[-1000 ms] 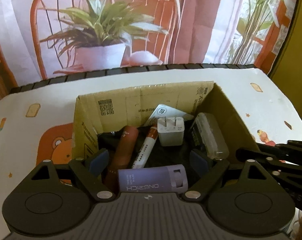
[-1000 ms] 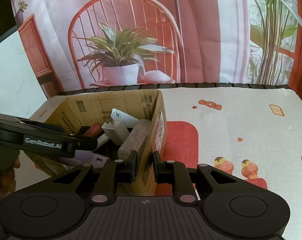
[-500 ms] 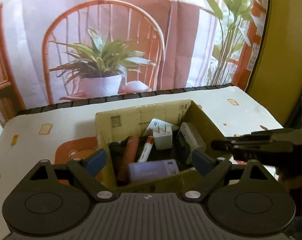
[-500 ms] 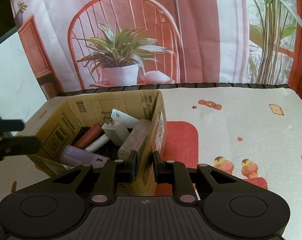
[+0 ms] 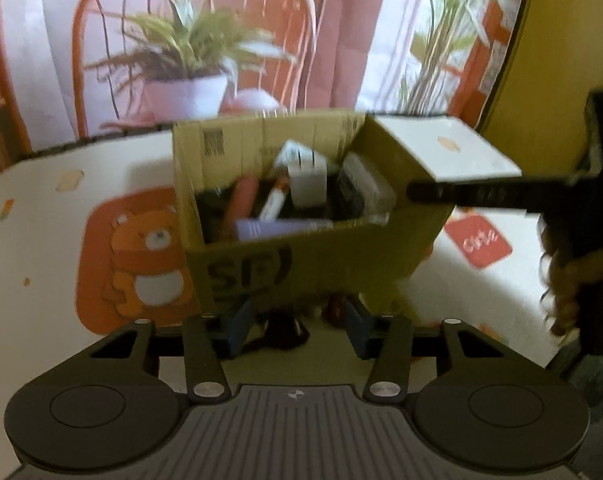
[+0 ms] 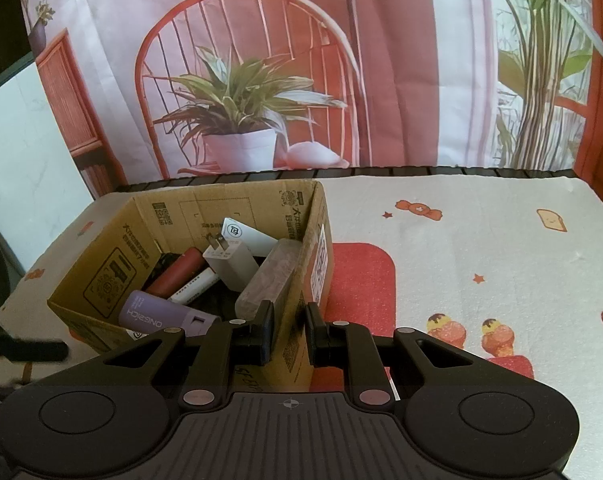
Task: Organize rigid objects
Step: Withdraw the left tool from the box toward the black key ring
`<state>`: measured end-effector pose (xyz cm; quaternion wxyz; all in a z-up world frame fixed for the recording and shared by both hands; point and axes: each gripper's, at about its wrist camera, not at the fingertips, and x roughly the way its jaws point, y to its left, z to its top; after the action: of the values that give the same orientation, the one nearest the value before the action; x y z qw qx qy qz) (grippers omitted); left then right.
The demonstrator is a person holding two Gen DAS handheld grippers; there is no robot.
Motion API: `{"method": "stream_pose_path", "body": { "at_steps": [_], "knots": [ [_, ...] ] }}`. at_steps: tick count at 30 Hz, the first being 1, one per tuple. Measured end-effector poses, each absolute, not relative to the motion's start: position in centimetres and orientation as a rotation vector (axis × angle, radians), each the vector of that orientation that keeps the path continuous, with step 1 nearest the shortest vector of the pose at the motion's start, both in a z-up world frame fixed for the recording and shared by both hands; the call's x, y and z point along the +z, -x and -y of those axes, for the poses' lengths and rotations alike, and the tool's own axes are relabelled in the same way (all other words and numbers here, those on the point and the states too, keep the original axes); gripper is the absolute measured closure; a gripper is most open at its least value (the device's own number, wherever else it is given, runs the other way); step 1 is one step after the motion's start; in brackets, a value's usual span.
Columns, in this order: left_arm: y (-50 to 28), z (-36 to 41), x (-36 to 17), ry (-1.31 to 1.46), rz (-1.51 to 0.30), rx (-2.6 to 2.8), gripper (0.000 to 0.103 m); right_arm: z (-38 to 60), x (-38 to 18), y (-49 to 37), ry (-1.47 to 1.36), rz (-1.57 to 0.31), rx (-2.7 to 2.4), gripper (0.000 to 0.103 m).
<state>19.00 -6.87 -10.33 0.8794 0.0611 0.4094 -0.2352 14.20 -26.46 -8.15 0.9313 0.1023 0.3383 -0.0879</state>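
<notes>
Cardboard box sits on patterned mat, loaded with charger, purple tube, small stuff.

Your right gripper pinches near wall: thin, bendy, light. Support base, don't yank.

Left gripper half-apart, just narrowed, nothing between.

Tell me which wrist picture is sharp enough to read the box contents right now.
Right wrist view: sharp; cardboard box, white charger and purple case read clearly. Left wrist view: motion-blurred throughout, and items in the box smear together.
</notes>
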Motion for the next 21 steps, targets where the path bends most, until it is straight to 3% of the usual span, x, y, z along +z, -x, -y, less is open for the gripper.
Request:
{"method": "stream_pose_path", "body": {
  "at_steps": [7, 21],
  "knots": [
    [-19.8, 7.8, -13.9, -0.187, -0.912, -0.468, 0.051, 26.5, -8.1, -14.3, -0.209, -0.692, -0.181, 0.086],
    [-20.9, 8.9, -15.9, -0.254, -0.909, -0.469, 0.051, 26.5, -8.2, -14.3, -0.210, -0.692, -0.181, 0.086]
  ]
}}
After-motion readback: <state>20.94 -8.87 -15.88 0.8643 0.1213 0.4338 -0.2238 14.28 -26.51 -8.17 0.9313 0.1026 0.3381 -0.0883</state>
